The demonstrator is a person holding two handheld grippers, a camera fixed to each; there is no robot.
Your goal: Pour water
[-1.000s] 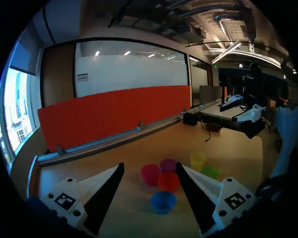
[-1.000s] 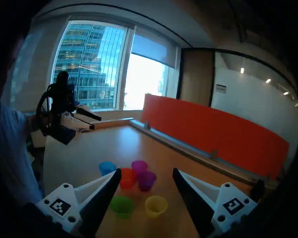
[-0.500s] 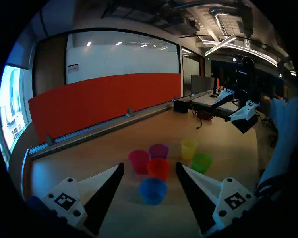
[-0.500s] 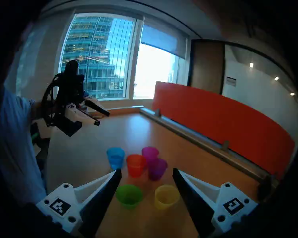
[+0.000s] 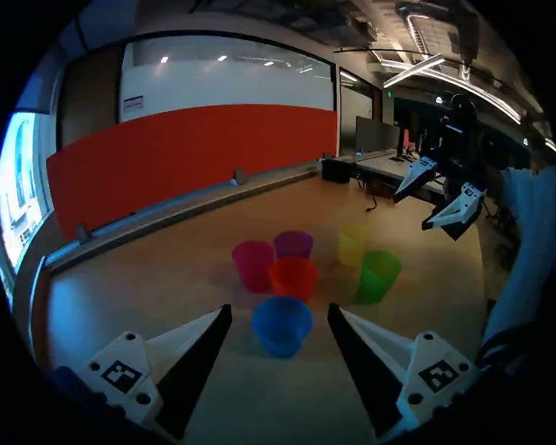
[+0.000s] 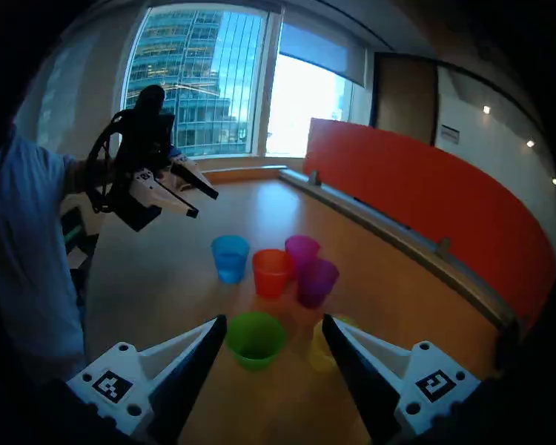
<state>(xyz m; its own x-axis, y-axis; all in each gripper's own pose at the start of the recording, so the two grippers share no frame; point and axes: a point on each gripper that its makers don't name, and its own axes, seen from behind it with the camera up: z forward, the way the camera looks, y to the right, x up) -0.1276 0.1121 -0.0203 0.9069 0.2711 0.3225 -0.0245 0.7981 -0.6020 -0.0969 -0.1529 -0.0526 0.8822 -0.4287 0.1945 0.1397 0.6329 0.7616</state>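
left tool [image 5: 278, 308]: jaws wide apart, empty, held above bench [image 5: 130, 297], tilted down | blue cup [image 5: 282, 326]: upright just ahead, between its jaws, untouched | right tool [image 6: 273, 319]: jaws wide apart, empty, tilted down | green cup [image 6: 256, 340]: upright just ahead, between its jaws | orange cup [image 6: 270, 273]: farther ahead, amid other cups on bench

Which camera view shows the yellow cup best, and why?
The left gripper view: the yellow cup stands whole and unblocked beside the green cup. In the right gripper view, one of the open jaws of the right gripper hides much of it, leaving a yellow sliver.
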